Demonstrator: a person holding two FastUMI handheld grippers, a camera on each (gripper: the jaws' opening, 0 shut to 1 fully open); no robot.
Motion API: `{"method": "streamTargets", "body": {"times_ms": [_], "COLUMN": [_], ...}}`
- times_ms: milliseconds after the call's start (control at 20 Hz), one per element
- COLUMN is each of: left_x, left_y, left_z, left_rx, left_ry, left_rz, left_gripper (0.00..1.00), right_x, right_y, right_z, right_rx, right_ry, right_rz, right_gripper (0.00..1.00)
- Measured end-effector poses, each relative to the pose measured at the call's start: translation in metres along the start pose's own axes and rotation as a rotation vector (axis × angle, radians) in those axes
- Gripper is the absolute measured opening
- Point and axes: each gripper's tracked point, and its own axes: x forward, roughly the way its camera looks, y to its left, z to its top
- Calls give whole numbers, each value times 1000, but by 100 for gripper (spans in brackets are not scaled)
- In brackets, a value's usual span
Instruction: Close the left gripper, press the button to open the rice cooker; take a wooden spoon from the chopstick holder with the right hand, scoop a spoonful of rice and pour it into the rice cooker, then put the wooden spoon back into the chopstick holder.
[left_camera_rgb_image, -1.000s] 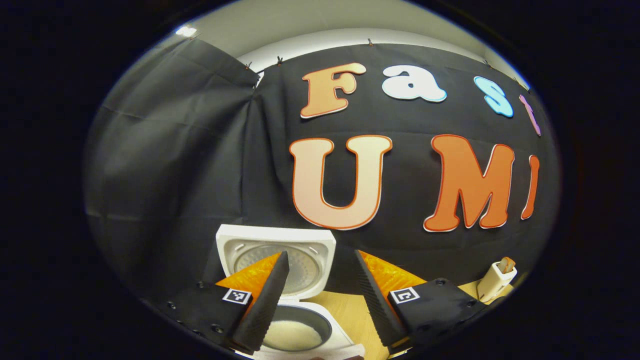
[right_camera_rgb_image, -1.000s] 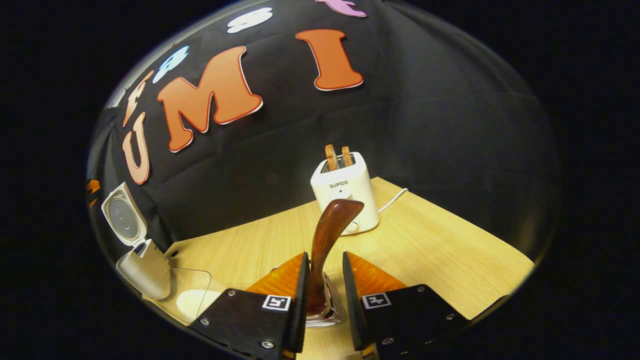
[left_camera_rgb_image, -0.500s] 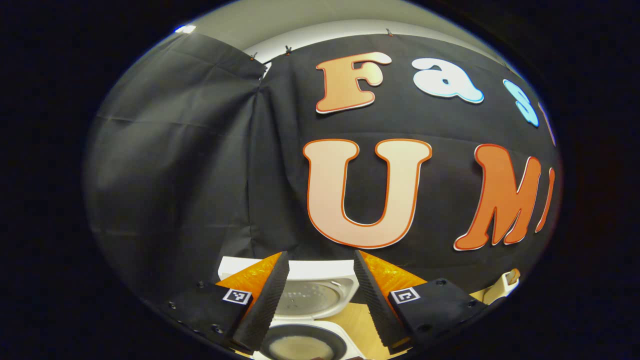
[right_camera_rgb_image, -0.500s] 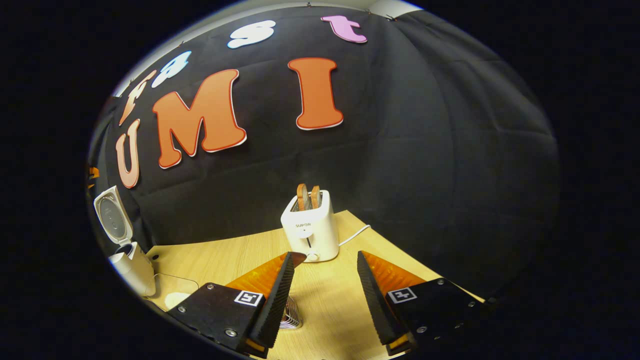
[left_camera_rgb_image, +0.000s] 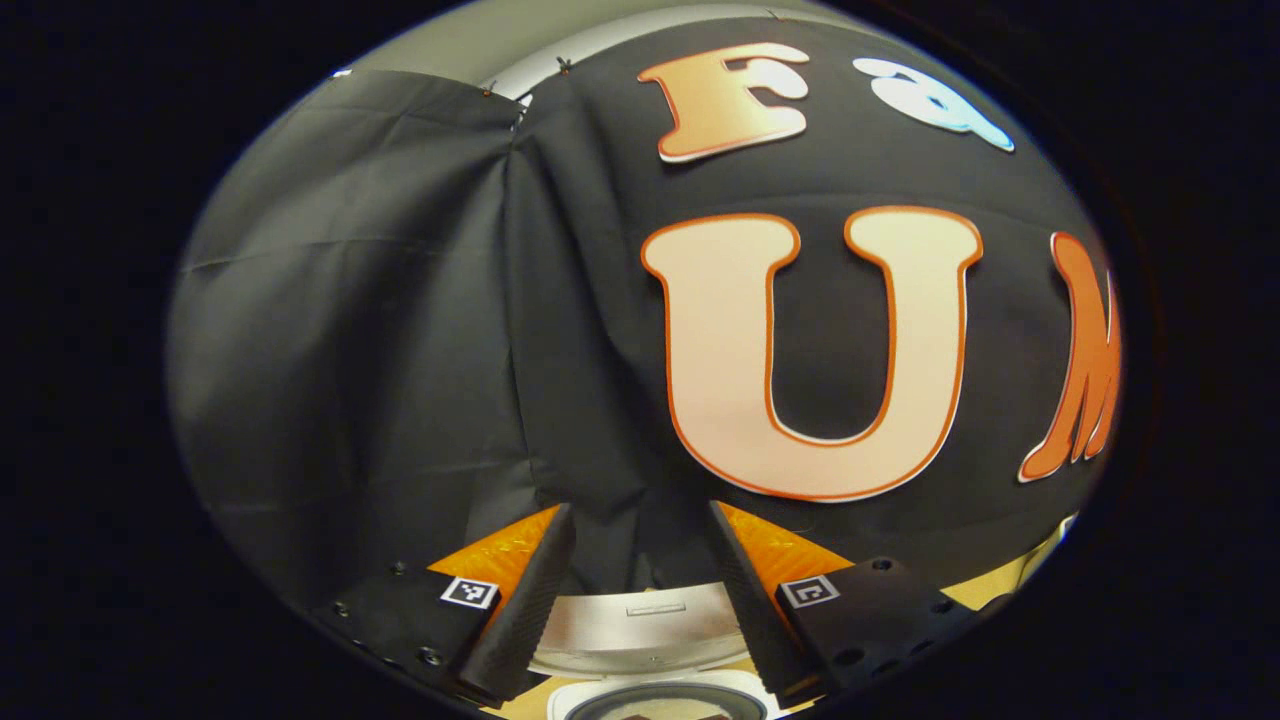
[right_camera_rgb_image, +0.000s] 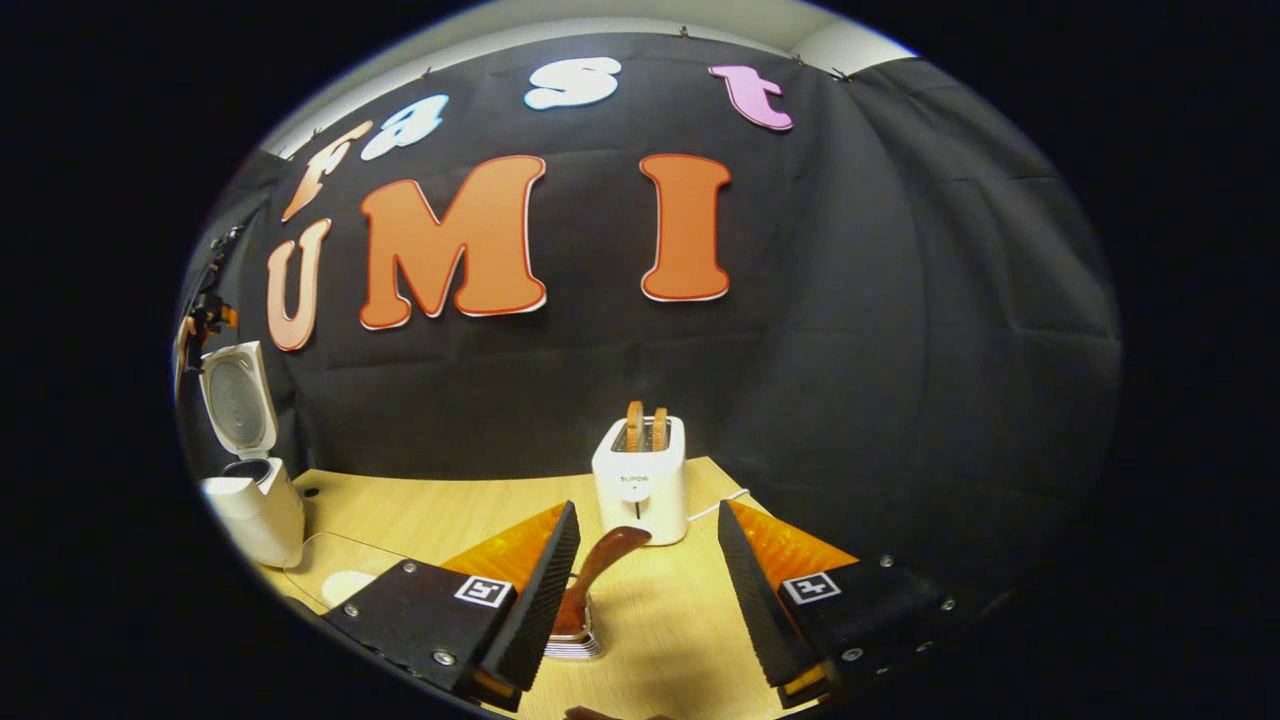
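Note:
The wooden spoon (right_camera_rgb_image: 603, 560) stands tilted in the metal chopstick holder (right_camera_rgb_image: 572, 640) on the table. My right gripper (right_camera_rgb_image: 647, 510) is open above and behind it, one finger on each side, touching nothing. The white rice cooker (right_camera_rgb_image: 255, 510) sits at the far left with its lid (right_camera_rgb_image: 238, 400) raised. In the left gripper view, the cooker's upright lid (left_camera_rgb_image: 640, 620) and the pot rim (left_camera_rgb_image: 665, 700) show low between the fingers. My left gripper (left_camera_rgb_image: 637, 512) is open and holds nothing.
A white toaster (right_camera_rgb_image: 640, 480) with two slices stands at the back of the wooden table (right_camera_rgb_image: 450, 520), its cord running right. A clear dish with white rice (right_camera_rgb_image: 345, 582) lies beside the cooker. Black cloth walls close the back and sides.
My right gripper opened, let go of the wooden spoon in the holder and drew back. My left gripper moved nearer the cooker, which slid down to the bottom edge of its view.

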Motion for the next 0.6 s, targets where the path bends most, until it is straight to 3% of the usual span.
{"method": "streamTargets", "body": {"times_ms": [150, 200, 350, 600], "left_x": [10, 8, 3, -44], "left_y": [-6, -5, -8, -15], "left_z": [-31, -25, -32, -47], "left_rx": [7, -17, -48, -63], "left_ry": [103, 68, 123, 181], "left_rz": [-12, -25, -61, -95], "left_gripper": [87, 87, 89, 88], "right_x": [-8, -10, -18, -24], "right_y": [3, 0, -5, -9], "right_z": [7, 9, 12, 13], "right_rx": [23, 22, 14, -1], "right_ry": [-38, -50, -73, -130], "right_rz": [19, 8, -2, -27], "right_gripper": [83, 83, 83, 83]}}
